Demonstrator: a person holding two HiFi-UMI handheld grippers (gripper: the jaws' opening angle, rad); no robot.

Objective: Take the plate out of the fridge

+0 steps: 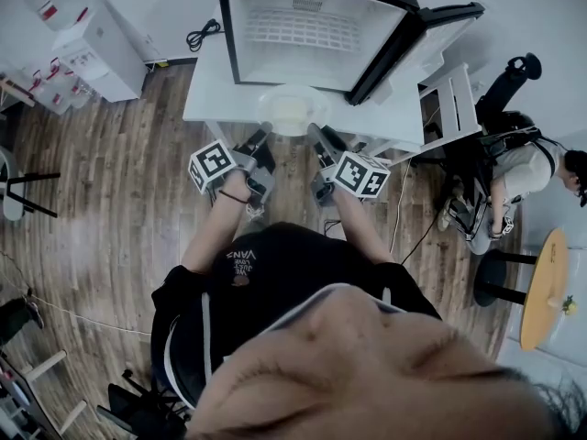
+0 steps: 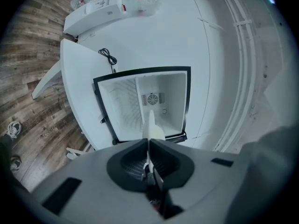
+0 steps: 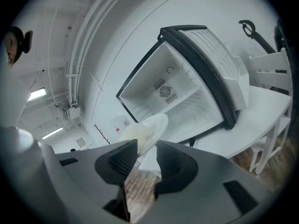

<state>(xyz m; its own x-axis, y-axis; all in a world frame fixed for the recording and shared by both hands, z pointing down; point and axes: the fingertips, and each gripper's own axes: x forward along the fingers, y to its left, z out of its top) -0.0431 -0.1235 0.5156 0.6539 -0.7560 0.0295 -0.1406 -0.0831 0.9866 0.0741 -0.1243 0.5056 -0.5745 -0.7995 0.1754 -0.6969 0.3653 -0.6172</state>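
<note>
- Nearest the camera, the left gripper (image 1: 262,141) is clamped on the near-left rim of the plate (image 1: 293,108). Its own view shows the jaws together on the thin white edge of the plate (image 2: 151,125), seen edge-on straight ahead of the left gripper (image 2: 148,143).
- Alongside, the right gripper (image 1: 317,136) points at the plate's near-right rim. In its own view the right gripper (image 3: 145,149) has its jaws standing apart with wood floor showing through the gap. The plate (image 3: 150,130) lies just beyond the tips, toward one jaw, with neither pad pressing on it.
- The plate sits face-up between the two grippers, just ahead of both and over the near edge of the white table (image 1: 206,90). Whether it rests on the table or is held above it cannot be told.
- Farthest off, the fridge (image 1: 303,35) stands open and bare, door swung to the right. The plate is already outside the cavity, so the pull back toward the person appears to depend on the left gripper alone.
</note>
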